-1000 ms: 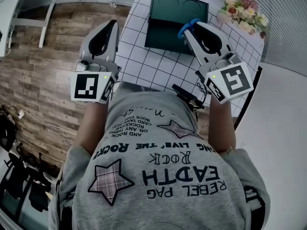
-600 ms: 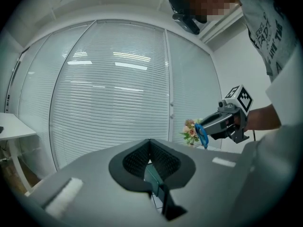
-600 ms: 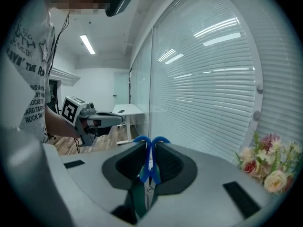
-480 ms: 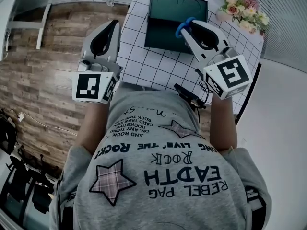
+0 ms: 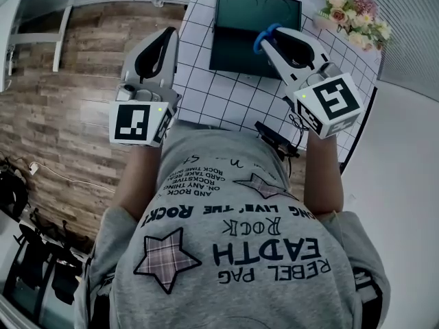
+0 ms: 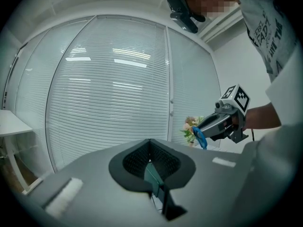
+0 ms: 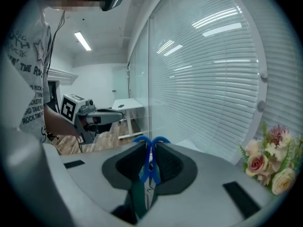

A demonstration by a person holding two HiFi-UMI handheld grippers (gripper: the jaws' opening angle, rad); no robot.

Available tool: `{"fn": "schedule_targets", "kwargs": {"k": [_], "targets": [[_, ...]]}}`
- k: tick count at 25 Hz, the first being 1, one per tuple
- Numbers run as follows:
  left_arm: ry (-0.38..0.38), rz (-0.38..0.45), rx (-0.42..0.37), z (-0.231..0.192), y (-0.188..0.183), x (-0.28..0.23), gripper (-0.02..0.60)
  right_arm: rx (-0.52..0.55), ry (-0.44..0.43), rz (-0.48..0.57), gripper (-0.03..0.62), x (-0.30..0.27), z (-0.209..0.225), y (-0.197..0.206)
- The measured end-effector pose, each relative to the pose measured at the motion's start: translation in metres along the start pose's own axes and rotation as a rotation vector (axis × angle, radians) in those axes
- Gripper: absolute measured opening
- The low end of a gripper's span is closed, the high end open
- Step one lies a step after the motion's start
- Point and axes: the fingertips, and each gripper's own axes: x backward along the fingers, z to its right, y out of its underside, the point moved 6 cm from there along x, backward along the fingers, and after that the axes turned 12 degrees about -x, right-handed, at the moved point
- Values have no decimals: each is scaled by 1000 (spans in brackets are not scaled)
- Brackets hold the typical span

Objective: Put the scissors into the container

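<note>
My right gripper [image 5: 269,36] is shut on the scissors [image 5: 263,40]. It holds them over the right front part of the dark green container [image 5: 240,40] on the white grid table [image 5: 219,94]. In the right gripper view the blue handles [image 7: 150,167] stand upright between the black pads, and the blades point down. My left gripper [image 5: 164,34] hangs at the table's left edge, level with the container's front. Its jaws look shut with nothing in them [image 6: 150,150]. The left gripper view shows the right gripper [image 6: 201,129] and the blue scissors [image 6: 201,139] at the right.
A bunch of flowers [image 5: 353,12] stands at the table's far right corner, next to the container. Wood-plank floor [image 5: 62,115] lies left of the table. Window blinds [image 7: 213,79] rise behind the table. The person's grey shirt [image 5: 226,238] fills the lower head view.
My right gripper has dipped a little with the scissors and edged left over the container. My left gripper has hardly moved.
</note>
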Motion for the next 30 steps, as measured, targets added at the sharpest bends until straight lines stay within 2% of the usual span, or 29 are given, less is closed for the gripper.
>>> {"fn": "schedule_targets", "kwargs": {"k": [19, 30], "targets": [[10, -67, -8, 5, 28, -23, 9, -36, -1, -129, 77, -24, 28, 37], [9, -103, -4, 11, 43, -24, 9, 39, -26, -254, 78, -50, 27, 66]]}}
